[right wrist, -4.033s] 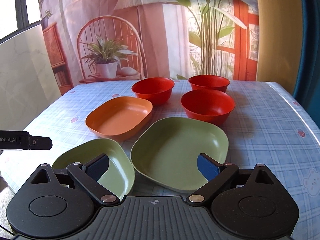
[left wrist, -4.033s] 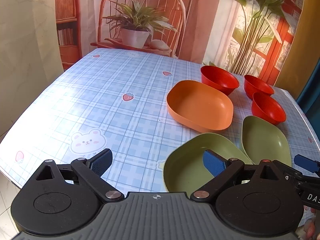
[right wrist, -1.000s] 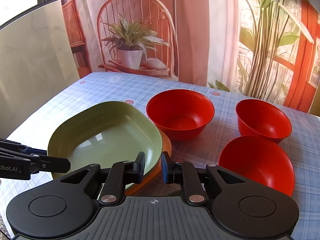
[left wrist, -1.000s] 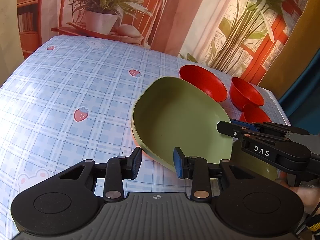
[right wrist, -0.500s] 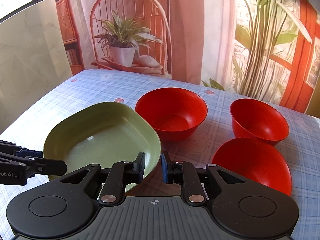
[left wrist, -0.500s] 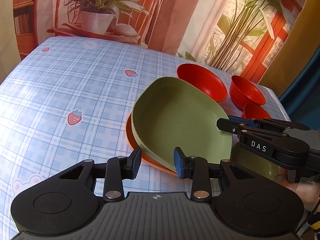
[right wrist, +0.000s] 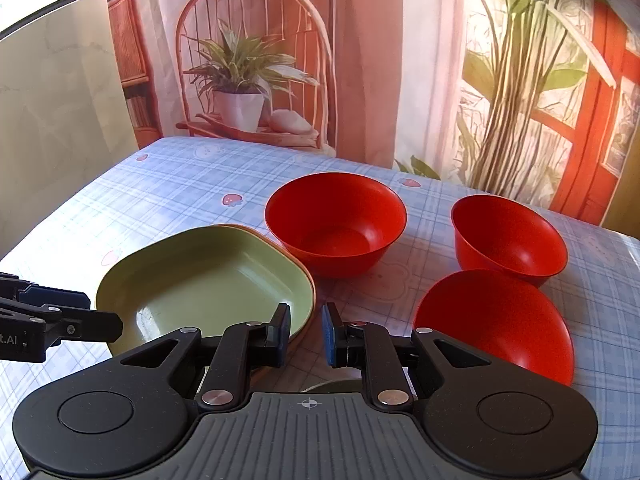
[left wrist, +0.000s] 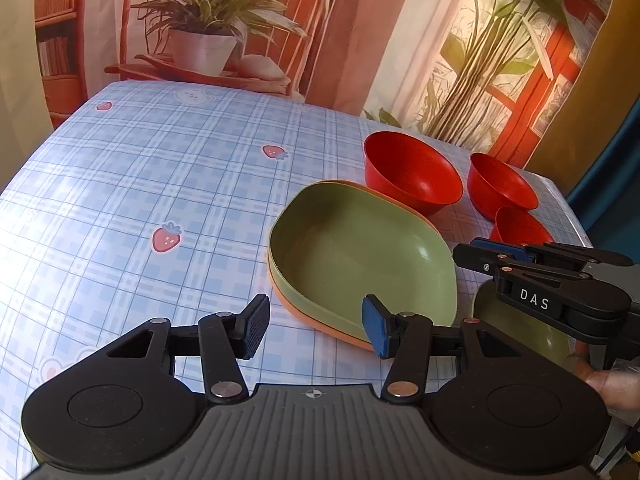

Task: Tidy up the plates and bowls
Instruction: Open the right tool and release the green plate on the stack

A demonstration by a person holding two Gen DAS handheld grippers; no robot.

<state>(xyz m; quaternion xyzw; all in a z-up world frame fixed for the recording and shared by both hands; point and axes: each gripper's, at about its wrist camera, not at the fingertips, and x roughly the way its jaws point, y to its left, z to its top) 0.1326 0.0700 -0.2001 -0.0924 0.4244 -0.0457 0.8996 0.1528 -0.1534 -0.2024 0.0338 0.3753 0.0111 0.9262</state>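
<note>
A green plate (left wrist: 360, 256) rests nested in an orange plate (left wrist: 320, 322), whose rim shows under it; both show in the right wrist view too: green plate (right wrist: 208, 280), orange rim (right wrist: 308, 280). My left gripper (left wrist: 316, 326) is open just in front of the stack, holding nothing. My right gripper (right wrist: 306, 334) is open a narrow gap at the stack's right edge, empty; it shows in the left wrist view (left wrist: 520, 256). A second green plate (left wrist: 520, 328) lies under it. Three red bowls (right wrist: 336, 220) (right wrist: 508, 236) (right wrist: 496, 320) stand to the right.
The table (left wrist: 140, 184) has a blue checked cloth with strawberry and bear prints. Behind it hangs a backdrop with a printed chair and potted plant (right wrist: 240, 80). The table's right edge (left wrist: 572, 216) lies near the bowls.
The green plate has been set down into the orange plate. My left gripper has opened and let go of it. My right gripper has opened a little.
</note>
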